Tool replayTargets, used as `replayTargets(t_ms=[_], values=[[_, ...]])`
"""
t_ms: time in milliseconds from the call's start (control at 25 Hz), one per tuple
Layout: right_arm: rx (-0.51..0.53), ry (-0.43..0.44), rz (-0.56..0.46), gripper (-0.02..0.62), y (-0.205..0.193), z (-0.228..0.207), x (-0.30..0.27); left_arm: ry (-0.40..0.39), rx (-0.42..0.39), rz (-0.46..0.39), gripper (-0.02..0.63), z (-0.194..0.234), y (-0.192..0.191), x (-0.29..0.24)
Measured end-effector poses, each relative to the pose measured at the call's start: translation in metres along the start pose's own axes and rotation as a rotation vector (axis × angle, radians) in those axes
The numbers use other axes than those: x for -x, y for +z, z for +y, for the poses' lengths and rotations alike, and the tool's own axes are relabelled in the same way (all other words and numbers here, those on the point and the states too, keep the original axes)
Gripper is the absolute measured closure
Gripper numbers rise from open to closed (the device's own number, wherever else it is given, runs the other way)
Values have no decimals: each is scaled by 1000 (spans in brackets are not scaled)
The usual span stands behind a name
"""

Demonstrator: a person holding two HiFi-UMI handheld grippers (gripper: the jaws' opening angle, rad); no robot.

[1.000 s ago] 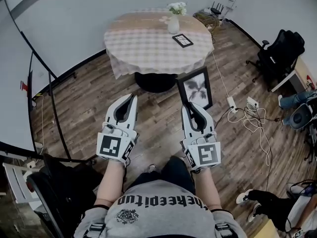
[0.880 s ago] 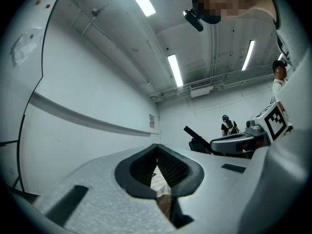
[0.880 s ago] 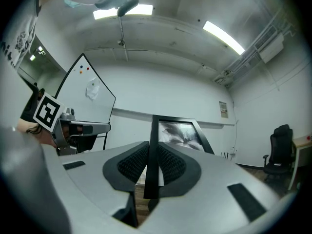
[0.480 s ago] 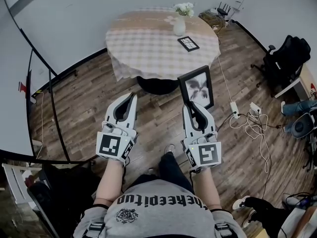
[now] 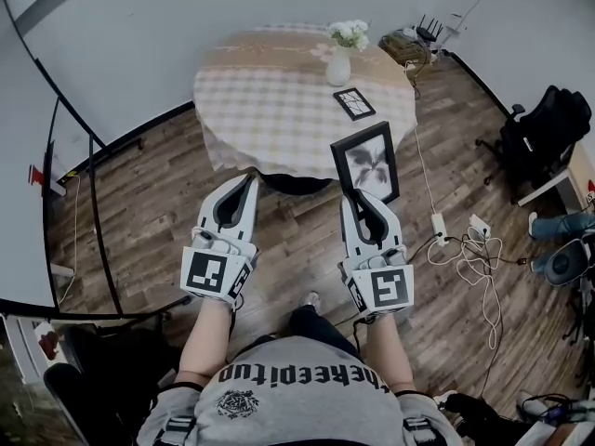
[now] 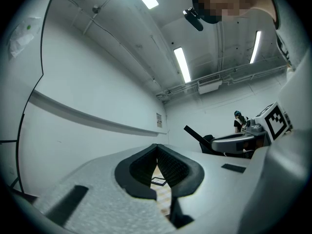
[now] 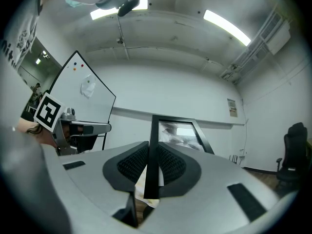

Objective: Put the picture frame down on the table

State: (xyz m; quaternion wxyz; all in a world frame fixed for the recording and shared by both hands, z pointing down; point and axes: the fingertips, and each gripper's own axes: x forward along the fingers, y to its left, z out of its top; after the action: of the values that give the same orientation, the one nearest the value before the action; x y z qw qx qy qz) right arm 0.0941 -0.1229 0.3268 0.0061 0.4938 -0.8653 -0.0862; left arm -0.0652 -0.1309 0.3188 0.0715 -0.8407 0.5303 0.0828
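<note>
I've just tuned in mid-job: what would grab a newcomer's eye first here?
The black picture frame is clamped upright in the right gripper, held above the wooden floor near the round table. On that table stand a white vase of flowers and a smaller frame lying flat; the left gripper is shut and empty.

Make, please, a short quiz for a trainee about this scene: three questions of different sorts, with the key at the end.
1. True or false: the right tool is shut on the edge of the picture frame.
2. Choose one: what stands on the round table? A. a vase with flowers B. a laptop C. a kettle
3. Short answer: what does the left tool hold?

Key: 1. True. 2. A. 3. Nothing; its jaws are together and empty.
</note>
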Motion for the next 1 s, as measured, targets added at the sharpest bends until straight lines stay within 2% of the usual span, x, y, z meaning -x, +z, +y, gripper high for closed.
replayTargets(t_ms=[520,1000], values=[[-9,90,-22,529,-21,-72,-47,65,-12,-10,591,-11,-18,-83],[-20,94,-33,529,-32,-102,-77,76,-27,-8,591,-5,-26,-117]])
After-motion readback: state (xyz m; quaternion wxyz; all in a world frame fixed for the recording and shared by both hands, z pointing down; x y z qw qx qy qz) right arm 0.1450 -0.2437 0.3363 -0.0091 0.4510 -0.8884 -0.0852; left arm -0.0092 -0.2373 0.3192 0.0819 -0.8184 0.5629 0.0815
